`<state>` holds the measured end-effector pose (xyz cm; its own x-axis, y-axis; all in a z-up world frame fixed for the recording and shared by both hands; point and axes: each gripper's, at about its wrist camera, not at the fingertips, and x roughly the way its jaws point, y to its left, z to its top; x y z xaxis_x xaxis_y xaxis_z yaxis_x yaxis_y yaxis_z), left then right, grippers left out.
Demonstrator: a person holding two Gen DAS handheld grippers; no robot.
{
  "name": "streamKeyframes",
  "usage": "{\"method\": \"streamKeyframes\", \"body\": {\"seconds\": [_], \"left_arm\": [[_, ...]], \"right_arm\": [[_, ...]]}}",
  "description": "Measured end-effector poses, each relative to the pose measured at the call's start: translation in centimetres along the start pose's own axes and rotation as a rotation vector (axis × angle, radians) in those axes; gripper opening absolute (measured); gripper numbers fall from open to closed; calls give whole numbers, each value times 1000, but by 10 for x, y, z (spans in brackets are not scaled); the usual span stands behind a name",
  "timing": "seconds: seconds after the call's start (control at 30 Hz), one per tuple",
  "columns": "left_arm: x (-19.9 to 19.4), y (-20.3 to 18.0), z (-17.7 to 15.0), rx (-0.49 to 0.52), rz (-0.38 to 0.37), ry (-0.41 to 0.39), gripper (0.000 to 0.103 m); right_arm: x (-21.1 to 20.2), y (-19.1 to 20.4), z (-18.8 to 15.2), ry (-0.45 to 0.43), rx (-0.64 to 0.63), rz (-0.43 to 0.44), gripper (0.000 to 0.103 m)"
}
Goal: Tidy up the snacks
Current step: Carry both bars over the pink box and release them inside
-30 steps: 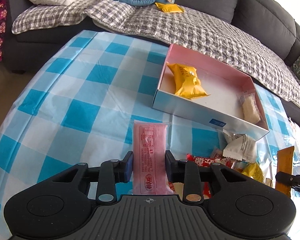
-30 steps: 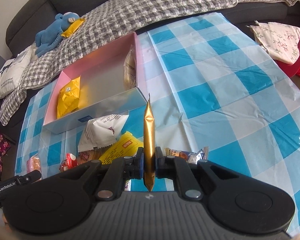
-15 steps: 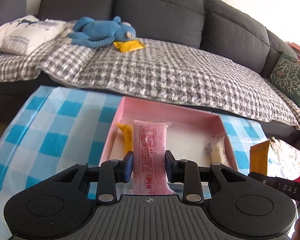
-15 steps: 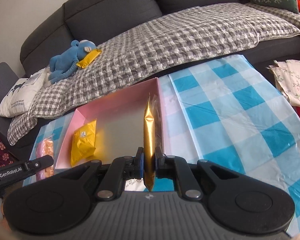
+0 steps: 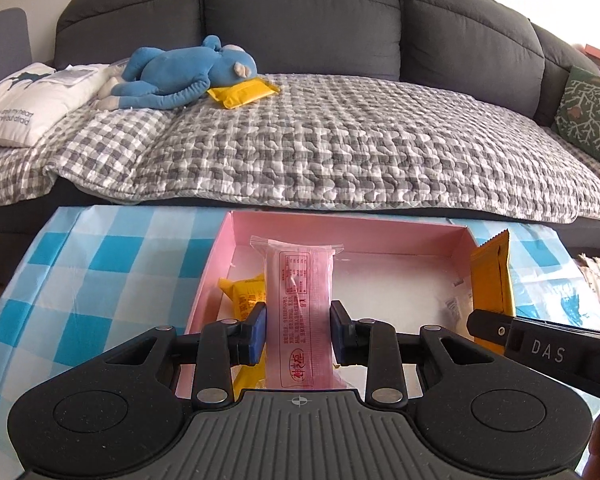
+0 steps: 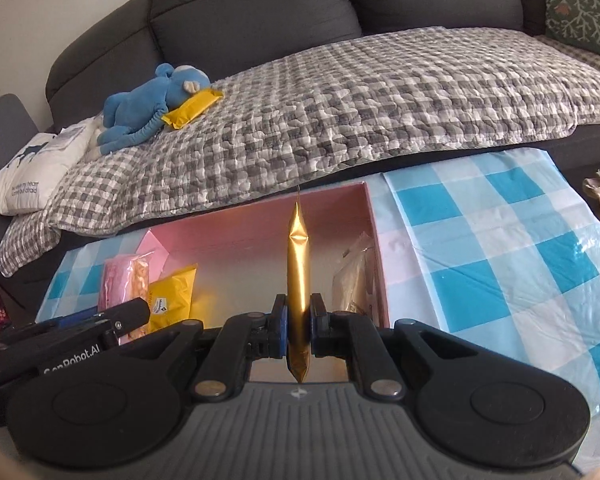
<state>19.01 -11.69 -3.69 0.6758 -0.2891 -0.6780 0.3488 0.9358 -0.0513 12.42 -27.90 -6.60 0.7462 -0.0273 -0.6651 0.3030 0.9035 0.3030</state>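
My left gripper [image 5: 299, 330] is shut on a pink snack packet [image 5: 300, 312], held upright over the near left part of the pink-lined box [image 5: 340, 232]. My right gripper [image 6: 299, 330] is shut on a thin gold snack packet [image 6: 298, 276], seen edge-on above the box [image 6: 260, 232]. In the left wrist view the gold packet [image 5: 492, 284] shows at the right, over the box's right end. A yellow packet [image 5: 242, 294] lies in the box's left part and a pale clear packet [image 6: 352, 280] leans against its right wall. The left gripper with its pink packet [image 6: 122, 286] appears at the right wrist view's left.
The box sits on a table with a blue-and-white checked cloth [image 6: 500, 248]. Behind it stands a dark sofa under a grey checked blanket [image 5: 340, 144], with a blue plush toy [image 5: 180, 72], a yellow packet [image 5: 242, 92] and a white pillow [image 5: 24, 104].
Both grippers have carried their packets away from the loose snack pile and forward over the box. The views now face the sofa, with the pile out of sight.
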Motion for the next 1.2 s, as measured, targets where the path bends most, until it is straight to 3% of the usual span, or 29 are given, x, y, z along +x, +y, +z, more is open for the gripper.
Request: {"method": "streamKeyframes", "body": {"seconds": [0.27,0.33,0.4,0.5,0.6,0.83,1.0,1.2], "left_arm": [[12,-1,-7,24,24,23,30],[12,-2,-7,41,23,18,33],[11,-2,-7,67,29,22,34],[5,3,-4,62,49,23,34],[-6,17,3,26,55,7,44],[-38,53,11,-50,62,-27,66],[-55,62,-1,-42,82,-3,71],[-91,79,-27,-79,93,-12,74]], "right_arm": [[11,-3,-2,32,18,-9,11],[13,-3,-3,47,17,-4,17],[11,-2,-2,41,9,-11,31],[0,-2,2,16,8,-4,35],[-10,-6,5,4,42,10,46],[-28,1,8,-12,31,22,51],[-38,4,8,-18,26,20,60],[-37,1,-1,69,84,56,60]]}}
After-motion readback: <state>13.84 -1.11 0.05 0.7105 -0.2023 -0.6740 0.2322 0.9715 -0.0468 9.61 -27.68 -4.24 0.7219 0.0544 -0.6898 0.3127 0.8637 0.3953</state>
